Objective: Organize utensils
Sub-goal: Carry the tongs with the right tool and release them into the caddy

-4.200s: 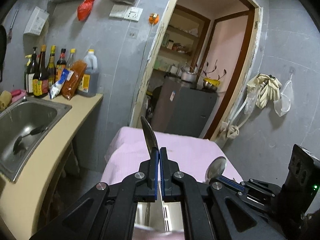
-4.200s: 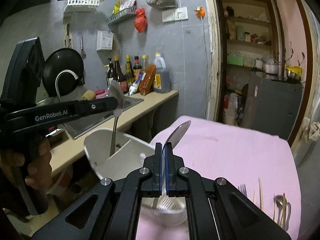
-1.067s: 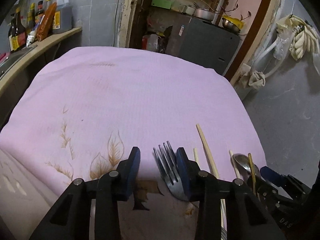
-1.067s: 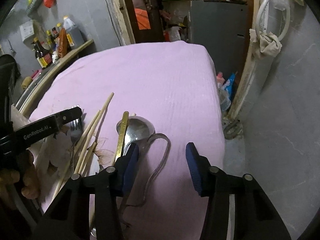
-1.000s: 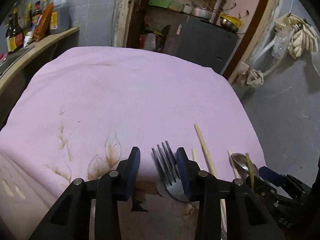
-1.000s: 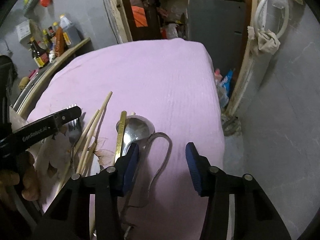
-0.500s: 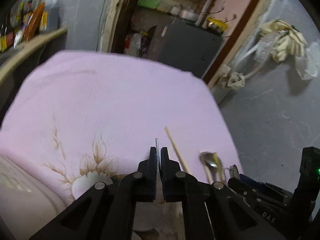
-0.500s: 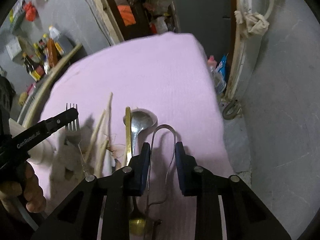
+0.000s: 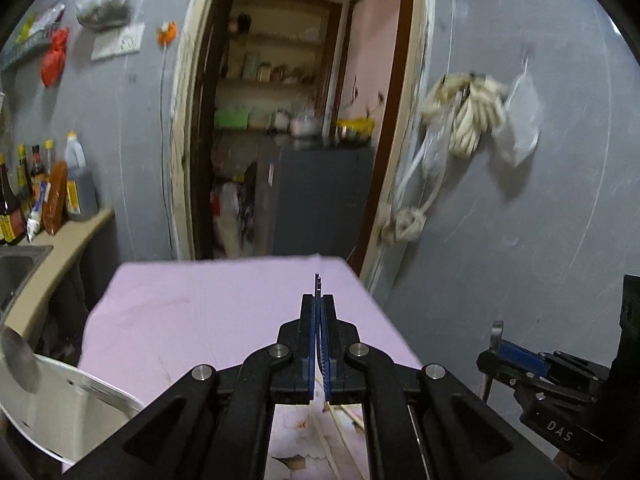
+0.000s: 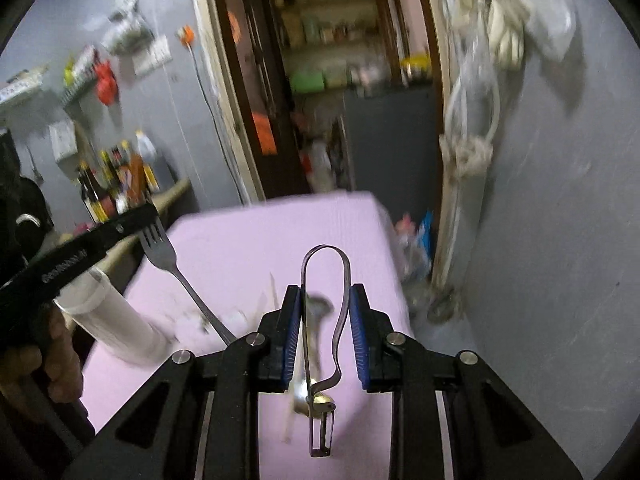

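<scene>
The left gripper is pinched fully together on a fork, held near the neck. In its own camera the fork shows edge-on, tines poking forward past the tips. From the right camera its long axis slants: tines up and away, handle trailing down toward the pink cloth.

The right gripper stands partly closed, its blue pads pressing both sides of a looped metal peeler. The loop points forward and up, and the blade end hangs below the jaws toward the camera.

Beneath it, a spoon and what seem to be chopsticks lie blurred on the cloth. A white container sits at the left edge.
</scene>
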